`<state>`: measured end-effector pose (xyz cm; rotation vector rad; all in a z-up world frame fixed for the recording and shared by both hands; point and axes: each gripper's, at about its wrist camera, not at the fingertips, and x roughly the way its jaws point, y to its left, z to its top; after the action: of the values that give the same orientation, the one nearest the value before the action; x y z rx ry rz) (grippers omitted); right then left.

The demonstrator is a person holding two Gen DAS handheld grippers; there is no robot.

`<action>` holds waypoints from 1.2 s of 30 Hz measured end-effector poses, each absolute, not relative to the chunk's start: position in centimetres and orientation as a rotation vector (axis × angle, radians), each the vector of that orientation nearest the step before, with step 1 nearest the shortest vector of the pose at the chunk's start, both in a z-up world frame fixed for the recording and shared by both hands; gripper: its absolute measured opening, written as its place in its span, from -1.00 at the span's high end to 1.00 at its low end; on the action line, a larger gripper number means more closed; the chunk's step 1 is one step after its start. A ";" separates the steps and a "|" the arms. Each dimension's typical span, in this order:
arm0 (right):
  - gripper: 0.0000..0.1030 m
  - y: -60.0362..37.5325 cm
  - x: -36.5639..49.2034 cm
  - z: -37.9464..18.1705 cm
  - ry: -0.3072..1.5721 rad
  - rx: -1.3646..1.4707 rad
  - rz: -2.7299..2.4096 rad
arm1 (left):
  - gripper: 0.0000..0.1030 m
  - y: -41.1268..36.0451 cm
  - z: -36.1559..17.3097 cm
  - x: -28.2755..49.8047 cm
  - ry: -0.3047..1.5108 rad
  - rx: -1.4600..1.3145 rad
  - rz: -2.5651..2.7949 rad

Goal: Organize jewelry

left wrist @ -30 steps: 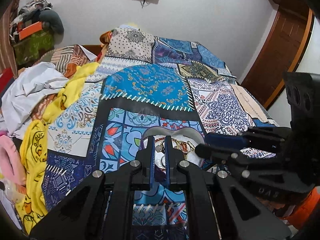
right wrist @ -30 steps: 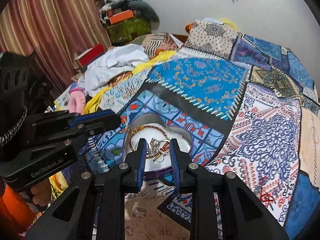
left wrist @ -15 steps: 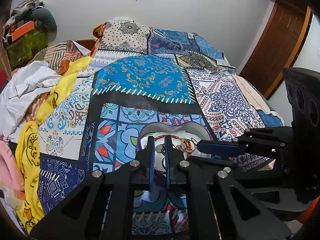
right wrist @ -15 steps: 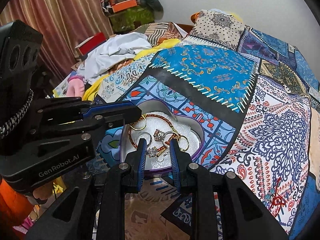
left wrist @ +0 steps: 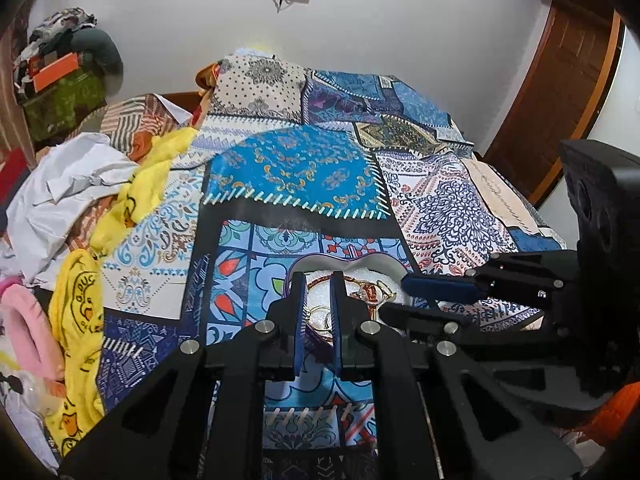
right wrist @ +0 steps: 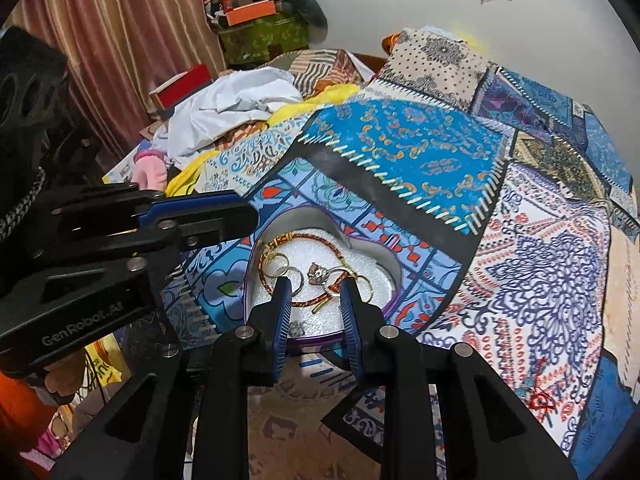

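Observation:
A heart-shaped tin (right wrist: 362, 236) with a white foam floor sits on the patchwork bedspread; it also shows in the left wrist view (left wrist: 384, 262). Inside lie a red-gold bangle (right wrist: 308, 302), gold hoop rings (right wrist: 280, 266) and a stone ring (right wrist: 318, 270). My right gripper (right wrist: 316, 294) hovers over the tin's near side, jaws apart, nothing between them. My left gripper (left wrist: 318, 296) is over the tin's left part, jaws narrowly apart and empty. Each gripper shows in the other's view, the left one (right wrist: 224, 222) and the right one (left wrist: 404, 296).
The bedspread (right wrist: 420, 152) covers the bed. White and yellow clothes (left wrist: 80, 184) pile up on the left, with a pink item (left wrist: 24, 320). Curtains (right wrist: 112, 40) and stacked boxes (right wrist: 260, 28) stand behind. A wooden door (left wrist: 560, 92) is at the right.
Both grippers have moved closer over the tin. The right gripper's jaws have widened, and the small silver piece that sat between them now lies on the foam.

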<state>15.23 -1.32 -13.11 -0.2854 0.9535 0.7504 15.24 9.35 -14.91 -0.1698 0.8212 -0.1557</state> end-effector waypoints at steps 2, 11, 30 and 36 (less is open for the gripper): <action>0.53 -1.7 15.1 -12.5 0.938 -0.280 0.741 | 0.83 9.2 -14.4 14.9 0.811 -0.162 -0.149; 0.42 -4.3 14.8 -10.0 0.862 -0.243 0.689 | 0.70 7.4 -12.2 13.9 0.775 -0.127 -0.149; 0.35 -17.9 16.1 -7.2 0.778 -0.123 0.453 | 0.38 -2.1 -11.7 16.2 0.809 -0.032 -0.250; 0.35 -21.2 16.4 -8.3 0.806 -0.090 0.411 | 0.38 -6.0 -13.6 17.6 0.865 0.002 -0.313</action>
<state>16.41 -21.22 -8.28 -0.0895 0.8064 0.4113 17.56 -5.96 -13.61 0.0018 0.8650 -0.3134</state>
